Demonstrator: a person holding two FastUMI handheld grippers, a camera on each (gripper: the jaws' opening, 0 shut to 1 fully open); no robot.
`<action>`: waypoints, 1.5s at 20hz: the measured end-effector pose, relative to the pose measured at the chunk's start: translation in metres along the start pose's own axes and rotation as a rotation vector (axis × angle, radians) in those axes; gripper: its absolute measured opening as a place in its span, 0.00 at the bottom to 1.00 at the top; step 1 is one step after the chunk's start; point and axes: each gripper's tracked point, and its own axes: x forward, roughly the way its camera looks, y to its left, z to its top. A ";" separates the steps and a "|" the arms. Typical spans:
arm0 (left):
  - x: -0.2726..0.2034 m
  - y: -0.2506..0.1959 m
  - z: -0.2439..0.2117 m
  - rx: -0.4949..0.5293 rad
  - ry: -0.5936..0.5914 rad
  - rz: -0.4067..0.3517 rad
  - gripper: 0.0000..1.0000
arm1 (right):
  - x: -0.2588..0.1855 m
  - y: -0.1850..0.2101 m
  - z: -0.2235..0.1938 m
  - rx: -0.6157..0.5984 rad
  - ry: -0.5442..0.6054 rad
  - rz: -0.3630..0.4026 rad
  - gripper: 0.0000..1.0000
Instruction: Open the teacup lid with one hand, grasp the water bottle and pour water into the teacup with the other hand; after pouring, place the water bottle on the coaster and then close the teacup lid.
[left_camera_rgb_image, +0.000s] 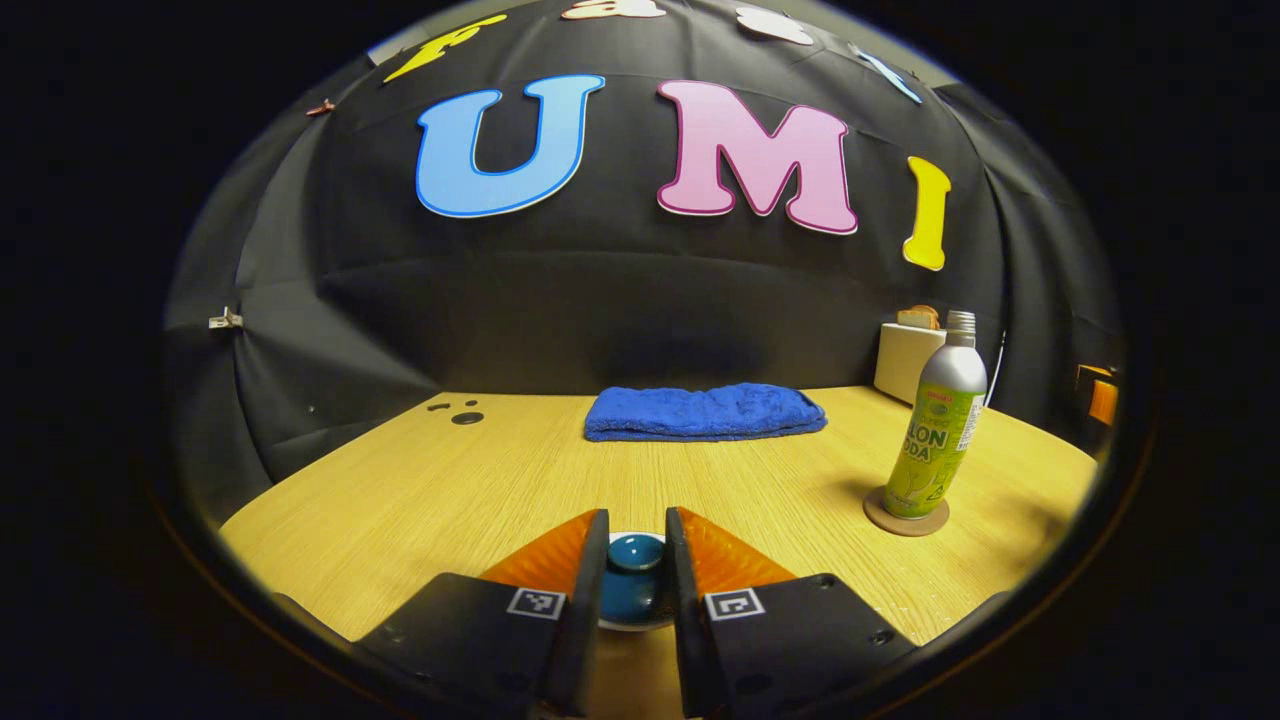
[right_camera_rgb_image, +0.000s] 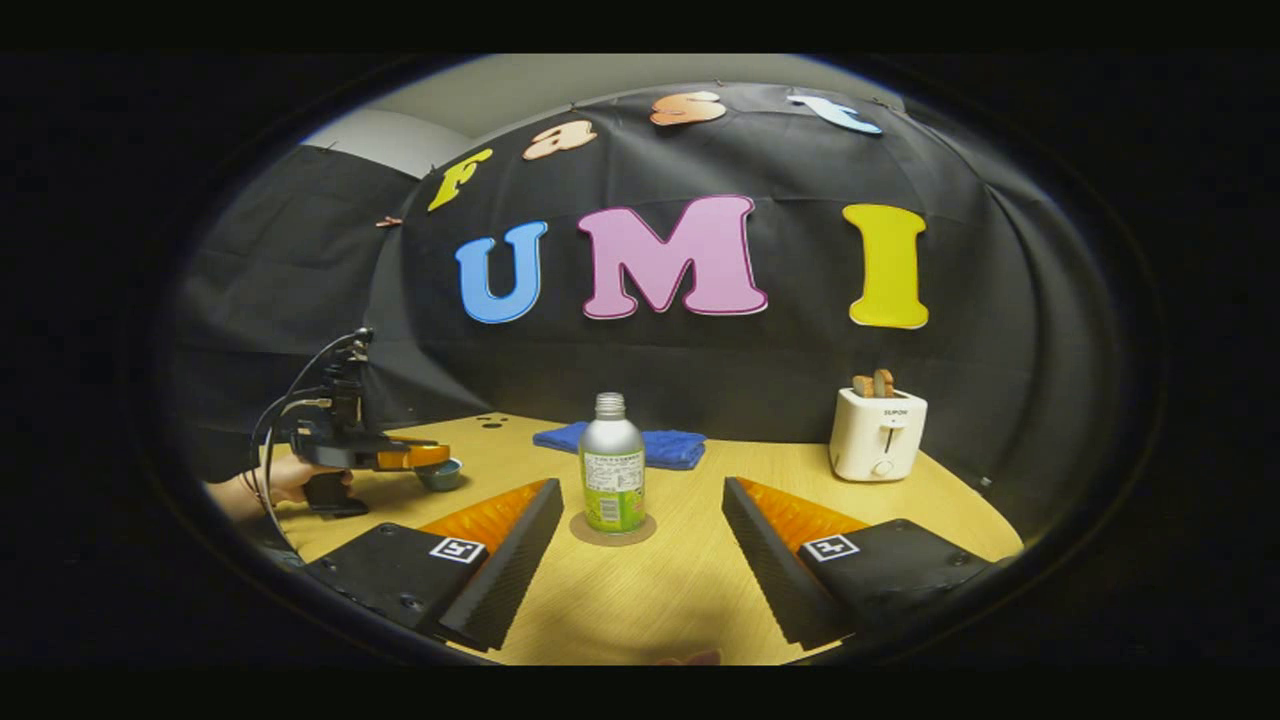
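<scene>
A: Where to take hold of the water bottle (right_camera_rgb_image: 611, 480)?

B: Around the labelled middle, below the shoulder. Looks like stiff, smooth metal, so likely slippery; needs a firm squeeze. Stands upright on the coaster (right_camera_rgb_image: 612, 541), neck seemingly uncapped. Opaque, so no telling how full or how heavy.

A: Right gripper (right_camera_rgb_image: 641, 485) ready?

B: Fingers spread wide, short of the bottle, touching nothing.

A: And the teacup (right_camera_rgb_image: 440, 476)?

B: Well to the left gripper's side of the bottle, on the tabletop (right_camera_rgb_image: 640, 600). Glazed ceramic by the look, so hard, slick and breakable. Left gripper (left_camera_rgb_image: 636, 518) fingers nearly together, pinching the small round knob of the teacup lid (left_camera_rgb_image: 636, 552). Best lifted straight up, gently. Cannot tell whether lifted or seated, nor what lies under it.

A: Anything else?

B: Folded blue towel (right_camera_rgb_image: 670, 447) behind the bottle, toaster (right_camera_rgb_image: 878, 434) further off on the other side.
</scene>
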 end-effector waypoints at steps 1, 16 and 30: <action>0.001 -0.001 0.000 -0.001 0.002 -0.001 0.38 | -0.002 -0.001 0.002 0.000 -0.002 0.000 0.99; -0.110 0.014 0.050 -0.183 -0.196 0.013 0.93 | -0.026 0.031 -0.003 0.045 -0.006 -0.017 0.99; -0.168 -0.008 0.022 -0.167 -0.188 -0.048 0.94 | -0.053 0.082 -0.015 0.042 -0.051 -0.060 0.99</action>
